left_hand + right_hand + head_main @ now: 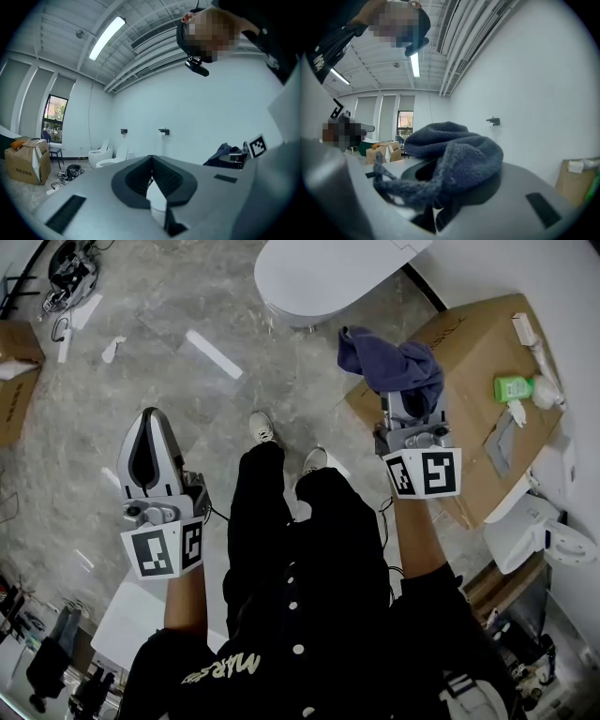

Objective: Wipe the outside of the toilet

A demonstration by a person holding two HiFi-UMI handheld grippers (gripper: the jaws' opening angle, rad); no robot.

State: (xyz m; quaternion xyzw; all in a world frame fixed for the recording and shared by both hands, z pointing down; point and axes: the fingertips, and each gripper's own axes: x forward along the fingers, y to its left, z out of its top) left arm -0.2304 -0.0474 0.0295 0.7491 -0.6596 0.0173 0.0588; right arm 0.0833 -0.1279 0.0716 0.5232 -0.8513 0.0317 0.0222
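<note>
A person stands on a grey marbled floor (pixel 141 343) with a hand-held gripper in each hand: the right hand-held gripper (pixel 410 401) is clamped on a bunched dark-blue cloth (pixel 394 362), while the left hand-held gripper (pixel 150 415) is empty, its jaws together. The white toilet (pixel 319 277) stands ahead by the wall, untouched. Beside it, a green bottle (pixel 513 387) lies on a cardboard box (pixel 469 343).

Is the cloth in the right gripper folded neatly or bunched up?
Bunched up. The blue cloth sits in a crumpled heap where the right gripper clamps it, with a loose end trailing off.
</note>
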